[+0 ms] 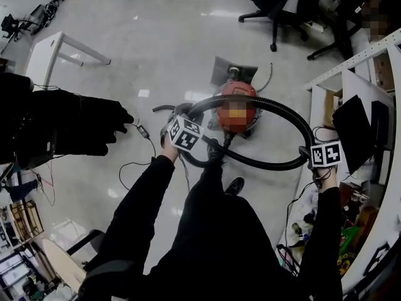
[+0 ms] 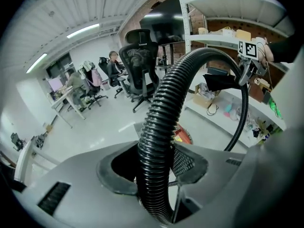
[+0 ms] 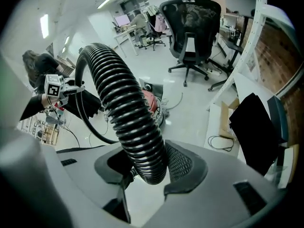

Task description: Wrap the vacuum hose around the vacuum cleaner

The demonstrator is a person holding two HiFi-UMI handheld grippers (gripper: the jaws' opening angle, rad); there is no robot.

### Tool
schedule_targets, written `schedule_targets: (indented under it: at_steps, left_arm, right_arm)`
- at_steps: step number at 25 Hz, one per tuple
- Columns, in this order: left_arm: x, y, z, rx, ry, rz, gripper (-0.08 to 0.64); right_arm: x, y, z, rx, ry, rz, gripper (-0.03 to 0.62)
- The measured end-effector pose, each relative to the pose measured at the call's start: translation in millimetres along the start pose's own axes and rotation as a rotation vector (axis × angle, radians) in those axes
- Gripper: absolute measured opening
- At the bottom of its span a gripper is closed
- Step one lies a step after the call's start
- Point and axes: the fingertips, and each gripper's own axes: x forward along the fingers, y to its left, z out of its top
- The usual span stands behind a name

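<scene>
Now left gripper (image 2: 152, 171) clamps the hose (image 1: 276, 108); right gripper (image 3: 149, 167) clamps it too, above the vacuum cleaner (image 1: 235, 91).

The left gripper (image 2: 154, 175) has its jaws clamped on the ribbed black vacuum hose (image 2: 161, 108), which arches rightward.

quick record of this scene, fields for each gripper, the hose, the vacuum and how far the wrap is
left gripper: shut on the vacuum hose
right gripper: shut on the same hose, further along
hose shape: held up in a wide loop between the two grippers
vacuum cleaner: red, standing on the floor
wrap: not yet wound round the cleaner
</scene>
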Motion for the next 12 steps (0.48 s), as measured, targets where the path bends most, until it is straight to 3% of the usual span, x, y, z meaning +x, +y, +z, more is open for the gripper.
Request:
schedule_targets:
  at_steps: [7, 12]
  left_arm:
    - [84, 49, 23, 0.014, 0.023, -0.111, 0.187]
    - [141, 67, 14, -0.011, 0.076, -0.139, 0.187]
  right_arm:
    - [38, -21, 47, 0.094, 0.063, -0.123, 0.193]
    - [83, -45, 72, 0.104, 0.087, -0.212, 0.192]
